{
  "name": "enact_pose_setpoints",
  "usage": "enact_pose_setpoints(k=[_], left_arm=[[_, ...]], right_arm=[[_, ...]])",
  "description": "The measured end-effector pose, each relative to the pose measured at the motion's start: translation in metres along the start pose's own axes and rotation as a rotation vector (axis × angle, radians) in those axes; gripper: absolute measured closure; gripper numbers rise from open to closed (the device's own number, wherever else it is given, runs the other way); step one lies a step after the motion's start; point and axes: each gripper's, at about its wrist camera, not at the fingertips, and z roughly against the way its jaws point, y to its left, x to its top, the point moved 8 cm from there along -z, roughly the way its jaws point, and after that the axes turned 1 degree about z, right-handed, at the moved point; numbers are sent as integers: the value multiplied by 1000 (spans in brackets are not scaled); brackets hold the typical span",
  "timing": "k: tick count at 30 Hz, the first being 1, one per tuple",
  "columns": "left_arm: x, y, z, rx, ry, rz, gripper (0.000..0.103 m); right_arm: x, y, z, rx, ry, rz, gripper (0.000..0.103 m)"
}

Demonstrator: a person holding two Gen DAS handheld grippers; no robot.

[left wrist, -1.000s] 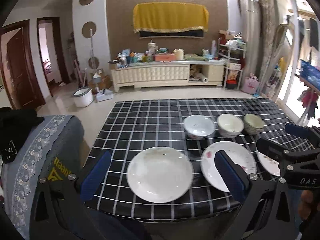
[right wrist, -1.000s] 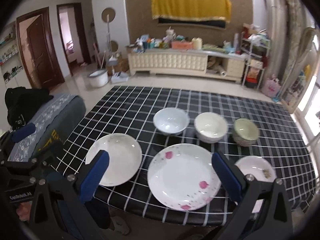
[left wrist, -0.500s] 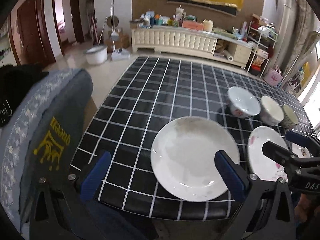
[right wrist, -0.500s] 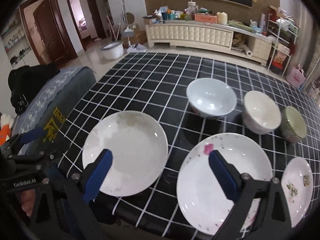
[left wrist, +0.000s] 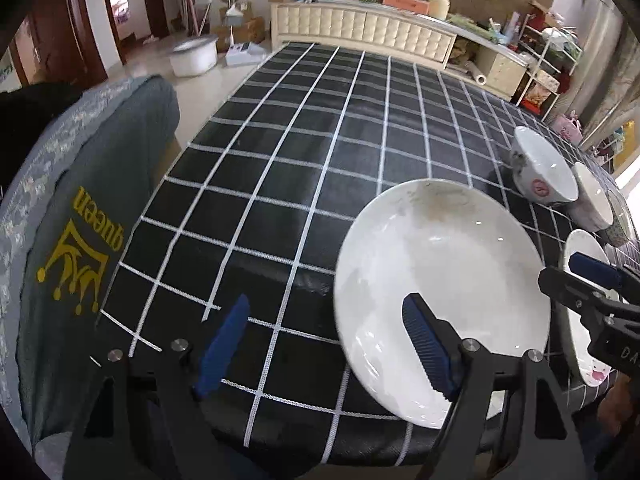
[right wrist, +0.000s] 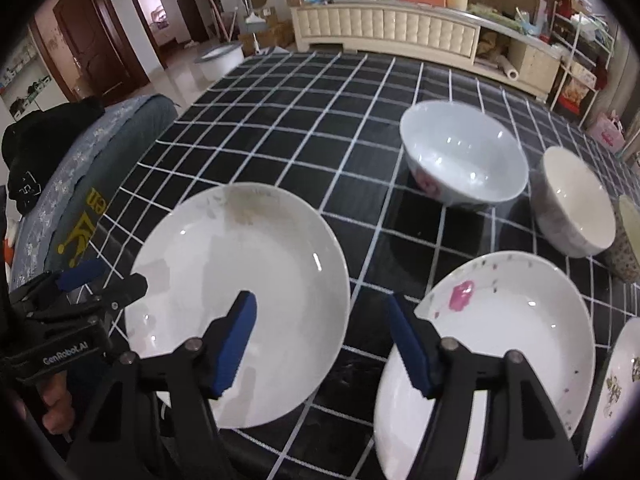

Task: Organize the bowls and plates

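Note:
A plain white plate lies near the table's front edge. My left gripper is open, its right finger over the plate's left rim, its left finger over bare cloth. My right gripper is open, low over the gap between the white plate and a pink-flowered plate. A small patterned plate lies at the far right. Behind stand a pale blue bowl, a cream bowl and a greenish bowl.
The table has a black cloth with a white grid. A grey covered chair with yellow lettering stands at the table's left. A cluttered cream cabinet and shelves are across the room.
Both grippers have dropped lower and closer to the plates and shifted left. The jaws of both have narrowed but stay open.

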Motion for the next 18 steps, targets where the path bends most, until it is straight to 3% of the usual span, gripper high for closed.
enact_pose_setpoints(k=[4, 8, 10, 14, 18], left_arm=[[-2, 3, -11, -4, 20, -5, 26], [-4, -2, -18, -11, 39, -29, 39], [-5, -1, -24, -3, 55, -34, 41], [-9, -3, -30, -18, 74, -33, 50], [-9, -10, -31, -50, 77, -47, 64]], right_arm=[[-1, 1, -9, -7, 26, 19, 42], [-4, -1, -17, -10, 55, 17, 53], [-6, -2, -19, -5, 63, 10, 54], [-8, -2, -20, -15, 78, 7, 66], [-9, -2, -20, -21, 70, -6, 67]])
